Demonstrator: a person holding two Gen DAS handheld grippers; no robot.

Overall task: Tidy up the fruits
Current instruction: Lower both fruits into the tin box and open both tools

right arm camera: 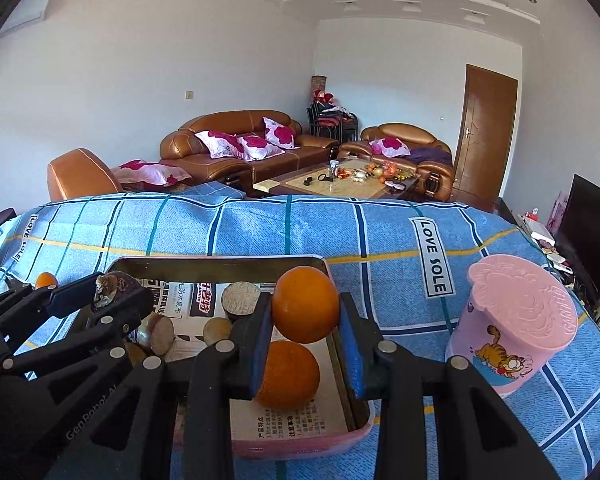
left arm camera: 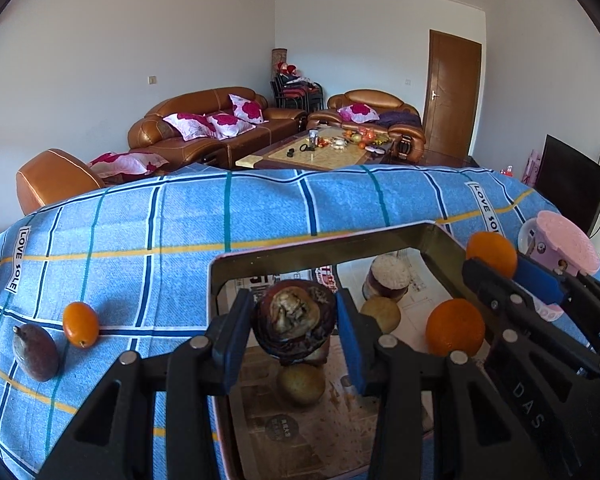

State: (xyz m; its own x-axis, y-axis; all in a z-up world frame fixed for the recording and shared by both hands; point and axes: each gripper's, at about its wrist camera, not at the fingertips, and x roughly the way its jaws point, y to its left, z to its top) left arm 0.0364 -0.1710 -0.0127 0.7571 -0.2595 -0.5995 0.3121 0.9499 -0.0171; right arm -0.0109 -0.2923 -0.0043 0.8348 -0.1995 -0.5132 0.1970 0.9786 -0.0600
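My left gripper (left arm camera: 294, 326) is shut on a dark, shrivelled fruit (left arm camera: 294, 320) and holds it above the pink tray (left arm camera: 320, 246). My right gripper (right arm camera: 306, 330) is shut on an orange (right arm camera: 305, 305) over the tray's right side (right arm camera: 220, 264); it also shows in the left wrist view (left arm camera: 491, 254). In the tray lie another orange (right arm camera: 288, 374), brownish round fruits (left arm camera: 381, 314) and a dark fruit with a white top (left arm camera: 390, 274). On the blue checked cloth, left of the tray, lie a small orange fruit (left arm camera: 81, 324) and a purplish-brown fruit (left arm camera: 35, 352).
A pink cartoon cup (right arm camera: 516, 320) lies tilted on the cloth right of the tray. The table's far edge (right arm camera: 300, 200) drops toward sofas and a coffee table. A dark screen (right arm camera: 588, 228) stands at the right.
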